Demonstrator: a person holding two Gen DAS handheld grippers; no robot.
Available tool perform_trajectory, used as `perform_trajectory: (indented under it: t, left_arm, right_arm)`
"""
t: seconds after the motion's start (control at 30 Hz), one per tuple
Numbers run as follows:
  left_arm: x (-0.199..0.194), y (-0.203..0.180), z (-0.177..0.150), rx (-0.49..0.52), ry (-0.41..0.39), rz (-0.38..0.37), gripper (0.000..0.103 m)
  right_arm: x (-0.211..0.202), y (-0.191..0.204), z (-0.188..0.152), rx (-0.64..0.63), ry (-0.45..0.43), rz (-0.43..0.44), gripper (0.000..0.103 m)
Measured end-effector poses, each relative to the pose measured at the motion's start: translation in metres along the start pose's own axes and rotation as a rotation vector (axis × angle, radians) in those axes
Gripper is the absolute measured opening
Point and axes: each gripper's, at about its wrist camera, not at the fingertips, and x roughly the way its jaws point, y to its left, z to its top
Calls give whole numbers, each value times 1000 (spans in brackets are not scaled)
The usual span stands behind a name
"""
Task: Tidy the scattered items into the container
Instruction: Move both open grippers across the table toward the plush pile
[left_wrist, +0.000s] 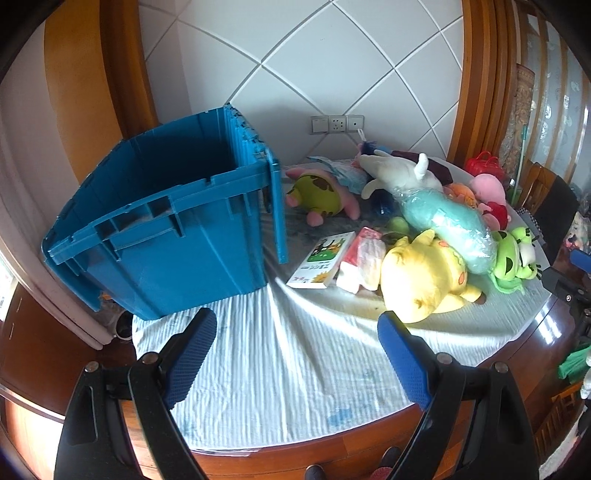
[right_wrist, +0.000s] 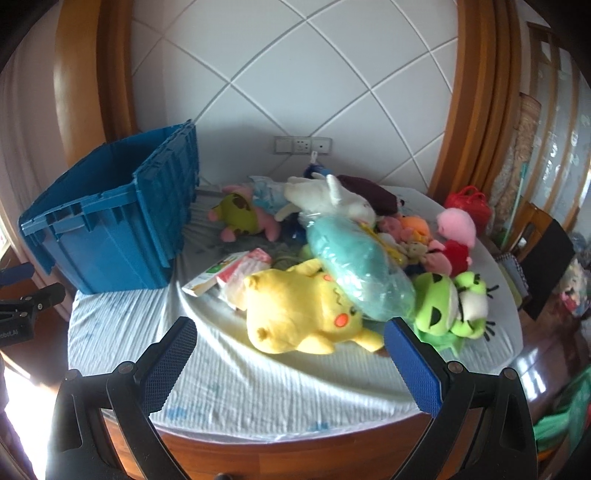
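Approaching with the right gripper (right_wrist: 290, 345) spread and empty, centre its jaws over the yellow plush (right_wrist: 295, 314) lying nearest on the desk (right_wrist: 258, 391), probably free of the wrapped teal toy (right_wrist: 354, 266), while the left gripper (left_wrist: 297, 336), also spread, waits near the empty blue crate (left_wrist: 162, 236).

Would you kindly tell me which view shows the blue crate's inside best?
The left wrist view: it looks down into the blue crate past its open rim, showing the inner walls. The right wrist view shows mainly its outer side and a hanging lid flap, little of the inside.
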Motion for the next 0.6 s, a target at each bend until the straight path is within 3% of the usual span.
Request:
perform_trajectory:
  t: [0.33,0.6]
  left_arm:
    - [26,-97,12,-40,26,6,90]
    - [41,-156,18,-60,62,31,90]
  right_arm:
    - [21,-115,5,-23,17,-12,102]
    - [40,-180,2,-25,41,12,102]
